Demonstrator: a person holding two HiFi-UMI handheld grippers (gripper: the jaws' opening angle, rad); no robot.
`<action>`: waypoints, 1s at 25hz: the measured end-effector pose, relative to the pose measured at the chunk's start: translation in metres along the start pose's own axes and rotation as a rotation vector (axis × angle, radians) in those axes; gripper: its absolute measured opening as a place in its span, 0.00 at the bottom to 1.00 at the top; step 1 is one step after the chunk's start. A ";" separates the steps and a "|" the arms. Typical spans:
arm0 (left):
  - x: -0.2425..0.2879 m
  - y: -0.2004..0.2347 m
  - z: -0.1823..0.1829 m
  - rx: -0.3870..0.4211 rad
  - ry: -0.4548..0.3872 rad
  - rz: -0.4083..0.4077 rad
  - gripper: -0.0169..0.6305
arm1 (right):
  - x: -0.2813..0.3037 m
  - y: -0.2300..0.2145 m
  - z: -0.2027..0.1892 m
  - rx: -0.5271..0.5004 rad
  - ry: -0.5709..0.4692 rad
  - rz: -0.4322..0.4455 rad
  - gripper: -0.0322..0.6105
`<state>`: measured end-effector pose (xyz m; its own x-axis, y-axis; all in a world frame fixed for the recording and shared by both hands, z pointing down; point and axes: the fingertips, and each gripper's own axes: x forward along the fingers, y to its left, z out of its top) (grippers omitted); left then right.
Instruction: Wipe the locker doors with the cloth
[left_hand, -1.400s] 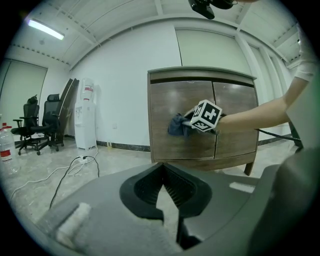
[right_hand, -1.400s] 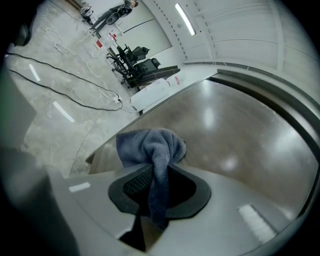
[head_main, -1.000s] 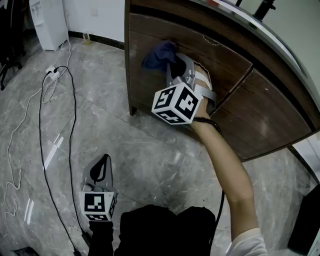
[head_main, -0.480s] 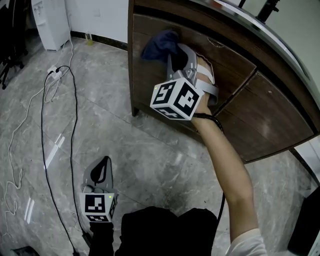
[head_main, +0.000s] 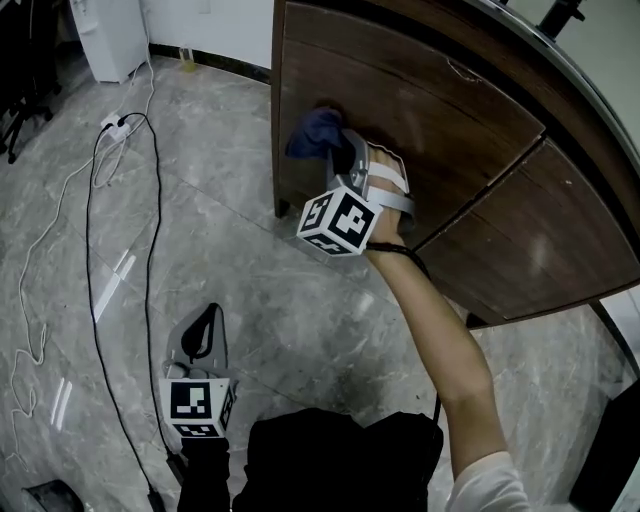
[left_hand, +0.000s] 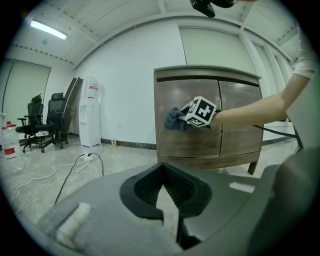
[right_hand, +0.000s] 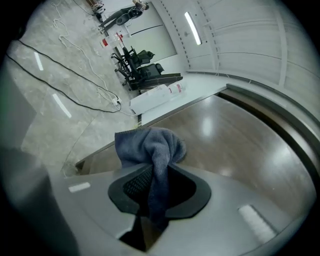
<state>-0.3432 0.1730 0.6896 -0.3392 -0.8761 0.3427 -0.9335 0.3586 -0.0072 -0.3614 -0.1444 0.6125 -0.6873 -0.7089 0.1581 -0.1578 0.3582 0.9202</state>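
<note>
At the left-hand locker door (head_main: 420, 120), the right gripper (right_hand: 152, 197) was found clamped on the cloth (right_hand: 150, 142): a fold of dark blue fabric was pinched between the ribbed pads, and the rest was bunched ahead of the jaws. In the head view the bunched part was pressed flat against the brown wood near the cabinet's outer edge; in the left gripper view this contact was placed about halfway up the door. The gripper was carried on an outstretched forearm (head_main: 430, 330). The left gripper (head_main: 205, 340) was held low over the marble floor (head_main: 280, 300), well apart from the locker, its jaws drawn together at the tips with nothing between them. A black cable (head_main: 93, 250) was noted on the floor to the left, clear of the work. The step in hand was judged to be a wiping stroke on the first door. The second door (head_main: 545, 250), beyond the centre seam, was judged untouched, though no wet trace could be made out on either panel. For the next move, steady pressure into the panel would be needed, with the cloth swept across the lower band and towards the seam and the grip kept firm so that the fabric is not dragged out.
</note>
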 end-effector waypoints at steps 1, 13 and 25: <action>0.001 0.001 -0.002 -0.004 0.002 0.002 0.03 | 0.003 0.011 -0.004 -0.016 0.008 0.010 0.17; 0.008 0.015 -0.025 -0.021 0.029 0.018 0.03 | 0.030 0.127 -0.033 -0.153 0.083 0.146 0.17; 0.010 0.023 -0.039 -0.037 0.069 0.029 0.03 | 0.045 0.178 -0.050 -0.254 0.148 0.199 0.17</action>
<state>-0.3639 0.1848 0.7292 -0.3560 -0.8413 0.4068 -0.9180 0.3962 0.0161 -0.3852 -0.1429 0.8015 -0.5735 -0.7278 0.3761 0.1627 0.3488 0.9230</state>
